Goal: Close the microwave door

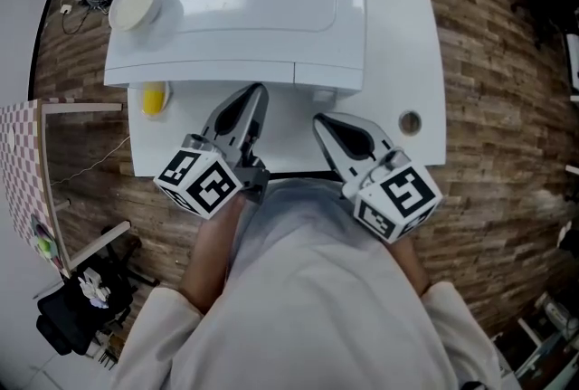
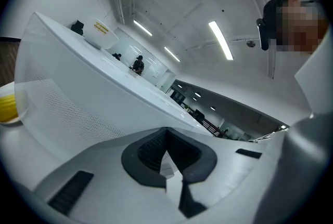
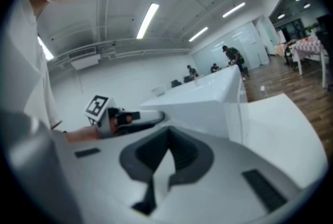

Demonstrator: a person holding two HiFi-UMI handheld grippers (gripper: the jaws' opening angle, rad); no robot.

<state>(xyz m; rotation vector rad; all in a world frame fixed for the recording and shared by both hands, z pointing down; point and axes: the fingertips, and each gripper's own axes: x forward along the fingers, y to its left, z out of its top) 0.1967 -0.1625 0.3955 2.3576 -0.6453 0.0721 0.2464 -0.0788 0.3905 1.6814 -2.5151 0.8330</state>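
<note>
A white microwave [image 1: 240, 4] stands on a white table [image 1: 403, 44]. Its door's top edge [image 1: 199, 73] lies in line with the front, so the door looks flush with the body. The door's dotted mesh panel [image 2: 62, 108] fills the left of the left gripper view. My left gripper [image 1: 258, 91] is shut and empty, its tips just at the door's front. The right gripper [image 1: 318, 119] is also shut and empty, a little back from the microwave's right front corner [image 3: 229, 95]. Both show shut in their own views too, the left gripper [image 2: 166, 133] and the right gripper [image 3: 169, 135].
A white bowl [image 1: 136, 6] sits on the microwave's top at the left. A yellow item on a small plate [image 1: 154, 98] lies on the table before the microwave's left end. The table has a cable hole [image 1: 410, 121]. A checkered frame [image 1: 23, 166] stands at the left on the wooden floor.
</note>
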